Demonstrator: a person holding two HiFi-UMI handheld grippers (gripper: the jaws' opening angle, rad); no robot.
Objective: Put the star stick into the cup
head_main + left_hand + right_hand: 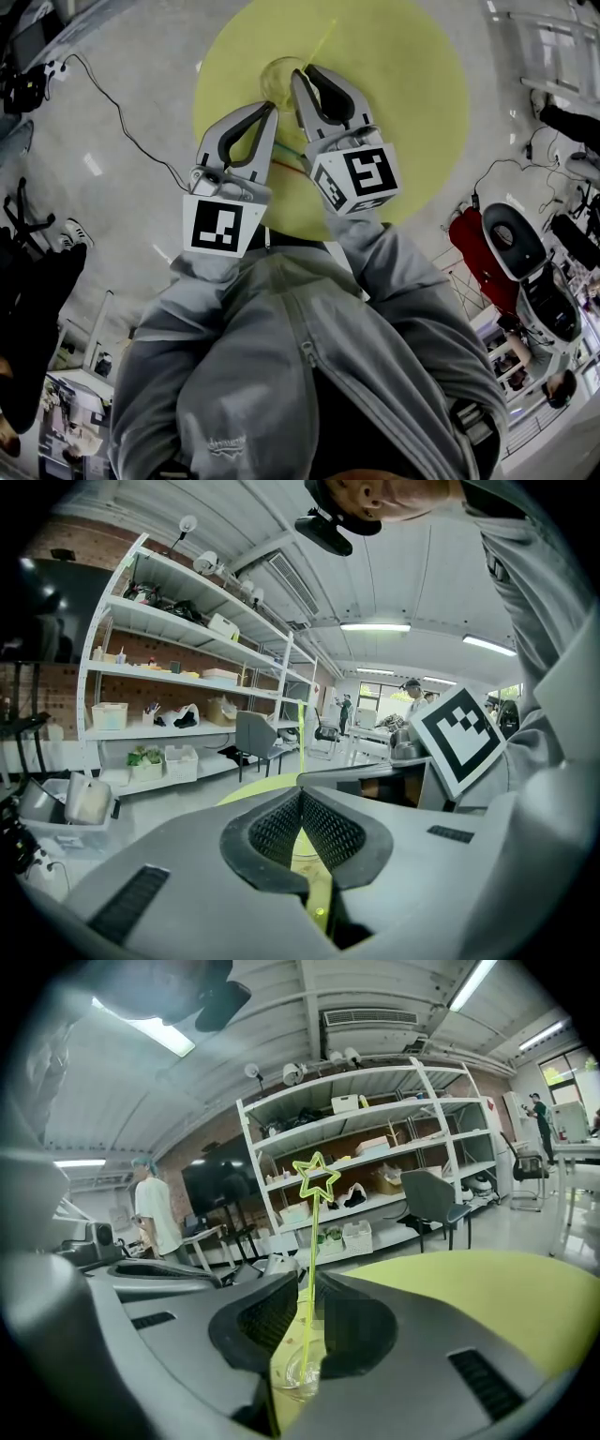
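Head view: a person in a grey jacket [281, 375] holds both tools over a round yellow bench [403, 84]. The left tool [273, 106], pressed together on nothing, hovers just beside the clear cup [302, 1377], apparently ready to steady it. The right tool [303, 1283] stands a narrow slot apart around the star stick [311, 1241]. The stick's foot sits inside the cup and its star rises above the tips, seemingly guarded loosely so it cannot topple. Shelving [375, 1147] lines the far wall.
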